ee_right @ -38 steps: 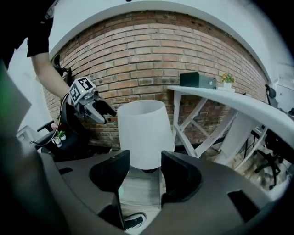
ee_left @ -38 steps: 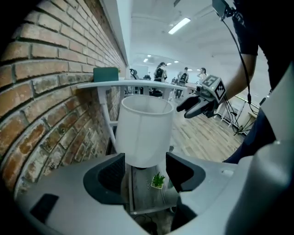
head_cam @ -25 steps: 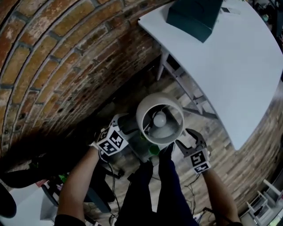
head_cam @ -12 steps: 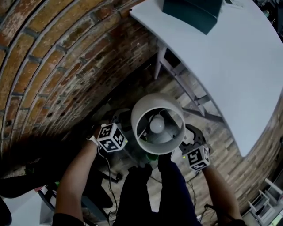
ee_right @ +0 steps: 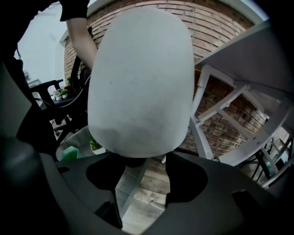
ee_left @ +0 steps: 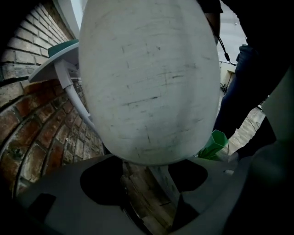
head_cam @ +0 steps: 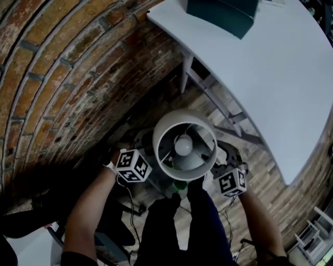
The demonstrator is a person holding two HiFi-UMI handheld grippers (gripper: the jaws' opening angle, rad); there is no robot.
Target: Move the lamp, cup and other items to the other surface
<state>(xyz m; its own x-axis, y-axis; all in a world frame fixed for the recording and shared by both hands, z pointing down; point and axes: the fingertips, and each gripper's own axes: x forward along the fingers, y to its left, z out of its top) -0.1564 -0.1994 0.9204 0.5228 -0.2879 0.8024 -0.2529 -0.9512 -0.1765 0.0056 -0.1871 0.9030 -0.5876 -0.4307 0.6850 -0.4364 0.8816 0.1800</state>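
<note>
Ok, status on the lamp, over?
Left gripper, right gripper: jaws apart astride stem of lamp, under its shade. Lamp upright, not on white table. Green cup close by.

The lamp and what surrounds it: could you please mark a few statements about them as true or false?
1. The lamp has a white shade, and a bulb shows inside it in the head view. True.
2. The lamp stands on the white table. False: it is beside the table, over the wooden floor.
3. The box on the table is red. False: it is dark teal.
4. The wall is bare brick. True.
</note>
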